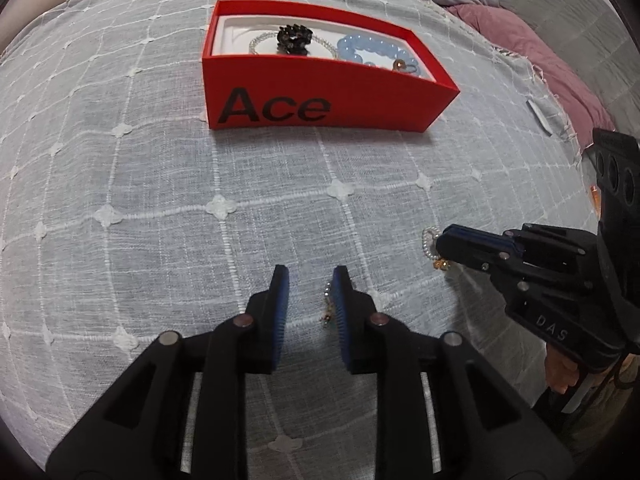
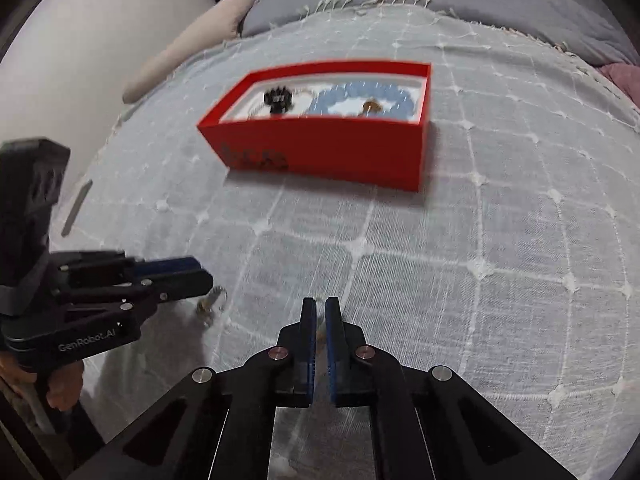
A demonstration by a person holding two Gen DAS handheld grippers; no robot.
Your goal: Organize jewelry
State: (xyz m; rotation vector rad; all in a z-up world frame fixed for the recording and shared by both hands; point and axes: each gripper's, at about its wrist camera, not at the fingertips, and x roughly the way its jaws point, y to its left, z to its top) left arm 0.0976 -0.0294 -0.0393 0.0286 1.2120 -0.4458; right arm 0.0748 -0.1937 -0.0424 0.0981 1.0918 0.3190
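My left claw gapes over a small earring on the bedspread; my right claw pinches a pearl bracelet. Beyond sits the red "Ace" box holding a blue bead bracelet.

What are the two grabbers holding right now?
The right gripper is shut on a pearl bracelet, pinching its loop. The left gripper is open, holding nothing.
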